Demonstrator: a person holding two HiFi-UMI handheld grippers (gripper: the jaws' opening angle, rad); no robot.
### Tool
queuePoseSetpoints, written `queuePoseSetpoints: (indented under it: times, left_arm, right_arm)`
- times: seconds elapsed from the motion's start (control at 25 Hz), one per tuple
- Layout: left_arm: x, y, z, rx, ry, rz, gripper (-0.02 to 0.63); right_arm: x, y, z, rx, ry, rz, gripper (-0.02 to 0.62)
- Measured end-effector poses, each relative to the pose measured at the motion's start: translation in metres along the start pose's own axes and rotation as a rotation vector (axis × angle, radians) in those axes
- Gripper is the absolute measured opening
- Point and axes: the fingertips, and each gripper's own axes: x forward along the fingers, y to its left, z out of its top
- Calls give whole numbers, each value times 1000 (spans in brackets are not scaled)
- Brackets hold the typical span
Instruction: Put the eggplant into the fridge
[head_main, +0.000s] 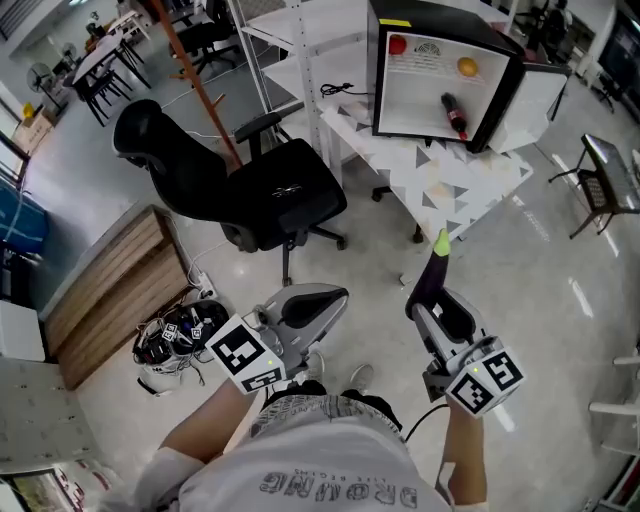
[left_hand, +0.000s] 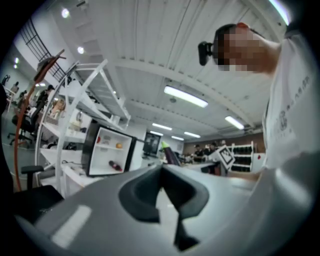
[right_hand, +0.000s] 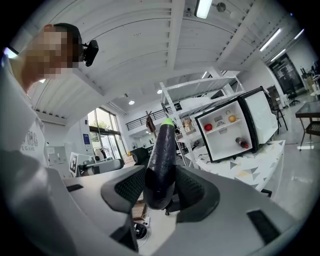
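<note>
A dark purple eggplant (head_main: 431, 275) with a green tip stands between the jaws of my right gripper (head_main: 440, 305), which is shut on it. In the right gripper view the eggplant (right_hand: 162, 150) sticks up past the gripper (right_hand: 160, 192), and the pads press its lower half. The small black fridge (head_main: 420, 100) stands open on a white table (head_main: 440, 170) ahead, well apart from both grippers. It holds a red item, an orange item and a bottle. My left gripper (head_main: 325, 300) is shut with nothing in it; its tips (left_hand: 161, 172) meet in the left gripper view.
A black office chair (head_main: 270, 190) stands on the floor ahead to the left. A wooden panel (head_main: 110, 290) and a pile of cables (head_main: 175, 340) lie at the left. A white shelf rack (head_main: 290, 50) rises left of the fridge.
</note>
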Motion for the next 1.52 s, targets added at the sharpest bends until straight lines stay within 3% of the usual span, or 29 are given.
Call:
queuePoseSetpoints:
  times: [0.64, 1.0, 1.52]
  left_arm:
    - [23, -26, -16, -8, 1, 33, 7]
    - [42, -47, -22, 33, 16, 51, 6]
    - [57, -32, -29, 25, 14, 80, 6]
  right_arm:
    - [-28, -21, -10, 2, 19, 21, 183]
    - [-46, -38, -8, 20, 3, 48, 181]
    - [-40, -62, -9, 25, 23, 55, 181]
